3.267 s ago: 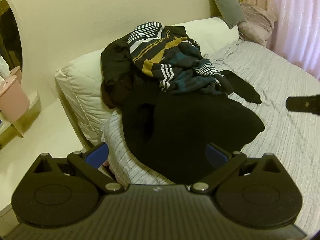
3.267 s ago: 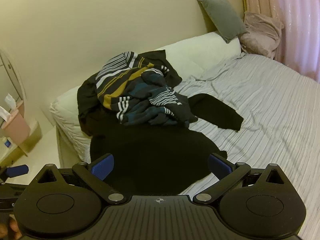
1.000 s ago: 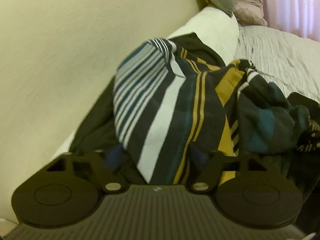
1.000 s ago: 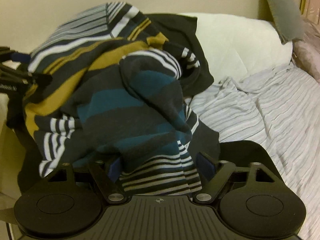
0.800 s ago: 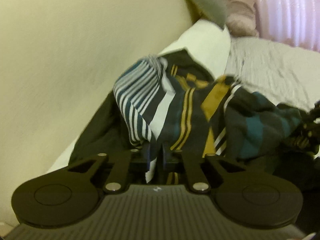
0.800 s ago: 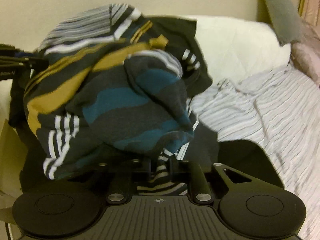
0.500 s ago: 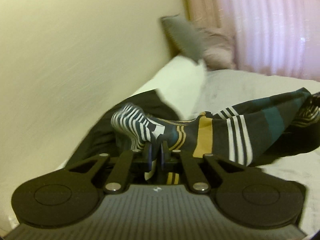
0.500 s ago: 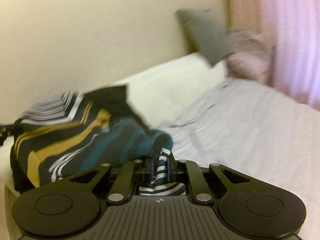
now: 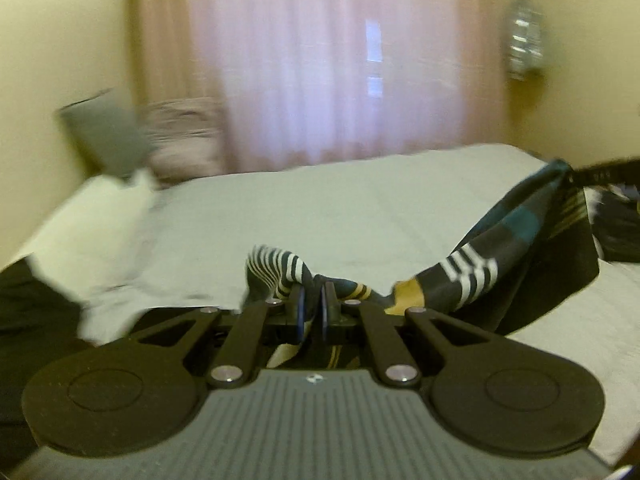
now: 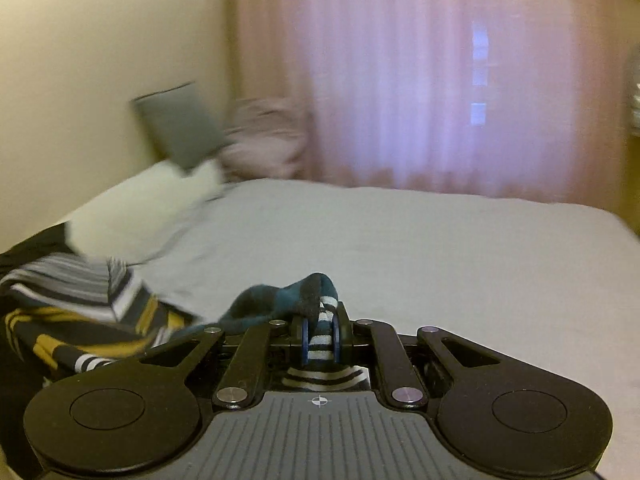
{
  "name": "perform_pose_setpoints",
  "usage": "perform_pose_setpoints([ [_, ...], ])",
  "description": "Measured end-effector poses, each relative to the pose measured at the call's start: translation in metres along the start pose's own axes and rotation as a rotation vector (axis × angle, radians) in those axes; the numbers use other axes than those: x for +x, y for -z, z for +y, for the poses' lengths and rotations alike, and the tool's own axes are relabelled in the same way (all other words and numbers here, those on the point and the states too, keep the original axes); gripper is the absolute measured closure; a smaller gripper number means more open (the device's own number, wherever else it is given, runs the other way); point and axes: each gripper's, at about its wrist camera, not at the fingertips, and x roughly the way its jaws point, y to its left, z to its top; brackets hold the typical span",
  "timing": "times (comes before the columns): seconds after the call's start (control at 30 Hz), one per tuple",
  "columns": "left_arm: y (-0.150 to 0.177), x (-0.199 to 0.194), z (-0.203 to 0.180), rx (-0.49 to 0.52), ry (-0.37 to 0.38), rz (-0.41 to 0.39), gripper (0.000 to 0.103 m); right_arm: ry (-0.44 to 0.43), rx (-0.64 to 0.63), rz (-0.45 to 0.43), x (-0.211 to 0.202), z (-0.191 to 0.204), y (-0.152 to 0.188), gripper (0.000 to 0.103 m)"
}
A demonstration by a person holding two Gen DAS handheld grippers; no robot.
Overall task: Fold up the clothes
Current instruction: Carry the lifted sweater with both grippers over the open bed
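Observation:
A striped shirt (image 9: 476, 268) in navy, teal, mustard and white hangs stretched between both grippers above the bed. My left gripper (image 9: 313, 307) is shut on one bunched, white-striped edge of it. From there the cloth runs right and up to the other gripper, seen as a dark bar at the right edge. In the right wrist view my right gripper (image 10: 320, 330) is shut on a teal and white-striped fold, and the striped shirt (image 10: 80, 320) trails off to the lower left. Both views are blurred by motion.
The bed's pale striped sheet (image 10: 420, 248) spreads wide ahead. A white pillow (image 10: 140, 216), a grey cushion (image 10: 180, 128) and a pink pillow (image 10: 264, 136) lie along the wall at left. Dark clothes (image 9: 28, 312) remain at the left edge. Pink curtains (image 9: 340, 60) hang behind.
Both grippers shut on the striped shirt on the clothes pile, lifted it off, and swung right toward the open sheet; the shirt now hangs stretched between them.

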Motion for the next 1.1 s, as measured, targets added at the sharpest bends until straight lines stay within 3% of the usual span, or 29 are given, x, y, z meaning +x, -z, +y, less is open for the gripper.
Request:
perform_pose_setpoints([
  [0.23,0.007,0.040,-0.197,0.000,0.285,0.152,0.098,0.246,0.082,0.052,-0.111,-0.180,0.053,0.093],
  [0.33,0.019,0.049,-0.267,0.089,0.398,0.228,0.097,0.367,0.105,0.144,-0.141,-0.225,0.093,0.093],
  [0.43,0.038,0.055,-0.301,0.161,0.493,0.324,0.096,0.432,0.171,0.257,-0.166,-0.261,0.145,0.093],
  [0.53,0.048,0.055,-0.300,0.198,0.514,0.359,0.088,0.420,0.194,0.328,-0.171,-0.257,0.165,0.089],
  [0.63,0.051,0.067,-0.269,0.198,0.479,0.380,0.078,0.395,0.210,0.391,-0.171,-0.245,0.179,0.049],
  [0.67,0.053,0.071,-0.256,0.198,0.457,0.386,0.077,0.386,0.215,0.412,-0.172,-0.242,0.184,0.044],
  [0.8,0.060,0.090,-0.209,0.194,0.368,0.413,0.073,0.351,0.235,0.496,-0.173,-0.226,0.203,0.043],
  [0.83,0.064,0.094,-0.198,0.193,0.346,0.418,0.073,0.321,0.232,0.500,-0.166,-0.217,0.201,0.042],
  [0.93,0.071,0.095,-0.171,0.185,0.292,0.431,0.065,0.169,0.173,0.471,-0.123,-0.179,0.182,0.015],
  [1.0,0.074,0.094,-0.157,0.172,0.268,0.437,0.057,0.064,0.135,0.462,-0.088,-0.155,0.168,0.014],
  [1.1,0.082,0.099,-0.144,0.151,0.247,0.457,0.055,-0.046,0.073,0.471,-0.030,-0.117,0.155,0.014],
])
